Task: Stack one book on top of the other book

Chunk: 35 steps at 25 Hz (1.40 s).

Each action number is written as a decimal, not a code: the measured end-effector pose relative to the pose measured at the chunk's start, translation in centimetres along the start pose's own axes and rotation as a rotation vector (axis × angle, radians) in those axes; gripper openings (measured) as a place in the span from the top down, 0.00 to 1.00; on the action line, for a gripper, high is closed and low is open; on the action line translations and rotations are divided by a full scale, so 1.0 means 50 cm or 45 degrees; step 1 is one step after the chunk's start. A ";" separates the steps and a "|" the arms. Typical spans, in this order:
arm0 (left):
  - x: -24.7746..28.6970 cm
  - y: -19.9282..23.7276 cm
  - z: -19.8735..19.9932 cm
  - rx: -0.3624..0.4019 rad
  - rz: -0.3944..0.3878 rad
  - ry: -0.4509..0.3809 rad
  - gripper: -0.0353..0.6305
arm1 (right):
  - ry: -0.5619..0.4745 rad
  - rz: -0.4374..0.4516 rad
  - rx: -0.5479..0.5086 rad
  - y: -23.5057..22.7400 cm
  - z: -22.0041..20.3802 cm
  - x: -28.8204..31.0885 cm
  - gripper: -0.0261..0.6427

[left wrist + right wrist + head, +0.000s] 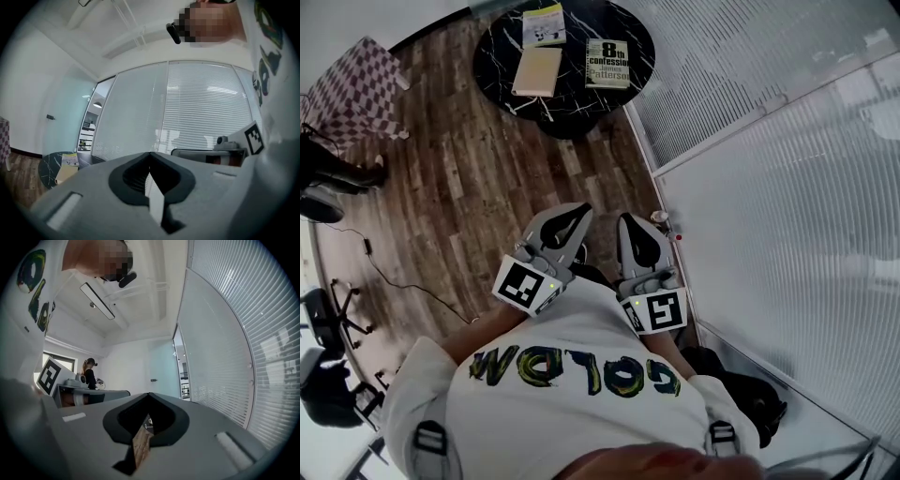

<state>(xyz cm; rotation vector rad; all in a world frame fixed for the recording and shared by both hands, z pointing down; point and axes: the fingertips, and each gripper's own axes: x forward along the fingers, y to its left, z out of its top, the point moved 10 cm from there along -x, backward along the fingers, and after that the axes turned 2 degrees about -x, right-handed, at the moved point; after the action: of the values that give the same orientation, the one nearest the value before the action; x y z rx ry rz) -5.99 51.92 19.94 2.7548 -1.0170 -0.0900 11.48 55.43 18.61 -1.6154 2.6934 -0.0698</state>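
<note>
Three books lie on a round black marble table (572,108) far ahead: a tan book (536,71), a book with "8th confession" on its cover (607,63), and a yellow-green one (544,23). In the left gripper view the table (47,171) shows small at the lower left, with the tan book (63,174) on it. Both grippers are close to my chest, far from the table. My left gripper (577,210) (150,153) is shut and holds nothing. Beside it, my right gripper (628,221) (149,394) is also shut, with nothing held.
A glass wall with blinds (787,169) runs along the right. A checkered seat (356,89) stands at the far left and office chairs (323,323) at the lower left. A cable (394,277) trails over the wood floor. A person (89,373) stands in the distance.
</note>
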 end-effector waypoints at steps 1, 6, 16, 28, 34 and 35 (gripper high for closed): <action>0.004 -0.003 -0.003 -0.004 0.003 -0.001 0.94 | 0.000 -0.002 0.002 -0.005 -0.002 -0.003 0.96; 0.014 -0.008 -0.002 -0.007 0.017 -0.002 0.94 | 0.006 -0.002 0.009 -0.021 -0.003 -0.005 0.96; 0.054 0.020 -0.001 -0.016 0.035 -0.007 0.94 | 0.002 0.015 0.012 -0.057 -0.002 0.036 0.96; 0.159 0.134 0.019 -0.044 0.022 -0.013 0.94 | 0.038 0.013 0.015 -0.124 -0.003 0.169 0.96; 0.225 0.219 0.029 -0.065 0.015 -0.003 0.94 | 0.061 0.017 0.017 -0.167 -0.008 0.267 0.96; 0.235 0.235 0.033 -0.067 0.015 -0.003 0.94 | 0.065 0.017 0.016 -0.173 -0.006 0.286 0.96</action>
<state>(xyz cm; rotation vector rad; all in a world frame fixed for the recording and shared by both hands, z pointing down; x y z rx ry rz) -4.72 35.28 20.96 2.7022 -1.0162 -0.1164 12.38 38.77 19.58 -1.6136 2.7352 -0.1296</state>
